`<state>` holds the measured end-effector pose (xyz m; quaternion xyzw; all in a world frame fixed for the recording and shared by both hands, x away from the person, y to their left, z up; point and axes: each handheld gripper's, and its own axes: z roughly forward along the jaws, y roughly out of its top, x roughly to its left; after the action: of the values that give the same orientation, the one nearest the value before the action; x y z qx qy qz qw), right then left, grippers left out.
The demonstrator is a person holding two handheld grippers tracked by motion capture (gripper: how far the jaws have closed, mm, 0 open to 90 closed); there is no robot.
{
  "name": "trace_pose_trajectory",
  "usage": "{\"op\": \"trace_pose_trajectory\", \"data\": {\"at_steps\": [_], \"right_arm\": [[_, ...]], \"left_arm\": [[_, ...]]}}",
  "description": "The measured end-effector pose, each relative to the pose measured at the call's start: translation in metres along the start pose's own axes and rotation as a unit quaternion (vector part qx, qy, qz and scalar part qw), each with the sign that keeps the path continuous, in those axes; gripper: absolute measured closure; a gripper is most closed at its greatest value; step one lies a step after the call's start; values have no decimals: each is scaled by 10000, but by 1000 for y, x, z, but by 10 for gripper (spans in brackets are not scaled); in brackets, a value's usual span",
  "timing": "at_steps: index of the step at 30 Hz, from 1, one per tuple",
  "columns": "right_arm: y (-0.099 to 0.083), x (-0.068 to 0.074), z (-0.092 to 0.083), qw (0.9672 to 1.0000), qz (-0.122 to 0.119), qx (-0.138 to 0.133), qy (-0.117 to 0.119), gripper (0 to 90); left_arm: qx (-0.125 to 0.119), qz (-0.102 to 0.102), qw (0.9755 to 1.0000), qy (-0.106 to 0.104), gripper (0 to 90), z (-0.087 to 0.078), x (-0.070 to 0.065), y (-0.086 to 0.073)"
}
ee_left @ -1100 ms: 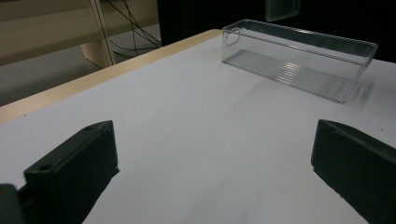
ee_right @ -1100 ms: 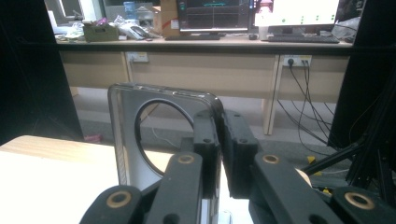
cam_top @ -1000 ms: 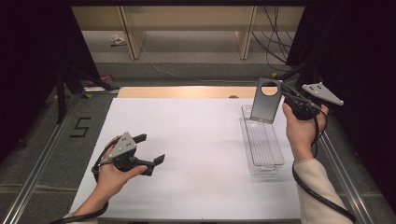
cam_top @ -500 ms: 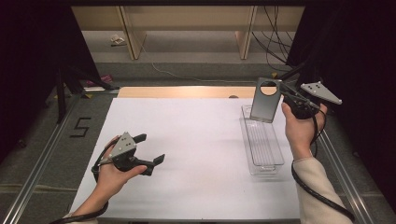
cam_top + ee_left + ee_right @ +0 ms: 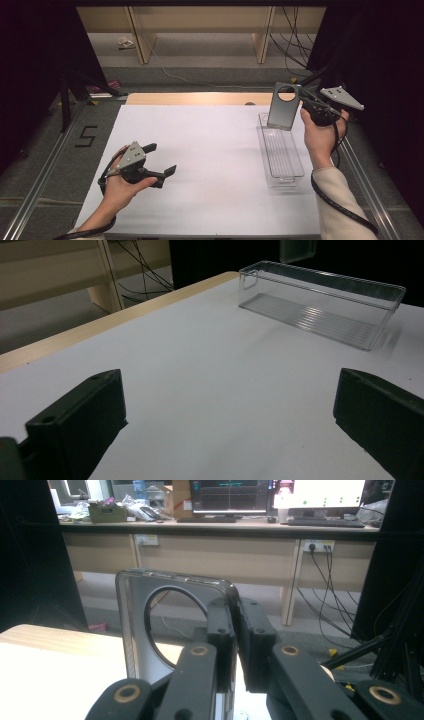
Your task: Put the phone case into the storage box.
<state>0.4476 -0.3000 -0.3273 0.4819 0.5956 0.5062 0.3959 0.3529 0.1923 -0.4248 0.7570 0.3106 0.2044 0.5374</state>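
Right now I have the right gripper (image 5: 303,103) raised over the far right corner of the table (image 5: 210,150), its jaws clamped on the edge of a grey phone case (image 5: 283,106) with a round cut-out near its top. The case hangs upright above the far end of a clear plastic tray (image 5: 281,150), which lies lengthwise along the table's right edge. From above I cannot tell whether the case's lower edge touches the tray or hangs just over it. In the right gripper view the case (image 5: 172,625) is pinched at its right side, and its lower part is cut off behind the gripper's own black arms, so its bottom is out of my sight there.

My left gripper (image 5: 162,161) rests low near the table's near left corner, well apart from the tray, with its jaws standing wide and nothing between them. In the left gripper view the tray (image 5: 320,302) sits across bare white surface, and just a sliver of the case (image 5: 298,249) shows at the top edge, the rest cropped
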Motion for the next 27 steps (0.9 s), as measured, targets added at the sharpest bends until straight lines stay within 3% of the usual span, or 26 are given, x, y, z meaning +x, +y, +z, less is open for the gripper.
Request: {"op": "trace_pose_trajectory", "data": {"at_steps": [27], "right_arm": [[-1, 1, 9, 10000, -21, 33, -9, 853]], "left_arm": [[1, -9, 10000, -1, 0, 0, 0, 0]]}}
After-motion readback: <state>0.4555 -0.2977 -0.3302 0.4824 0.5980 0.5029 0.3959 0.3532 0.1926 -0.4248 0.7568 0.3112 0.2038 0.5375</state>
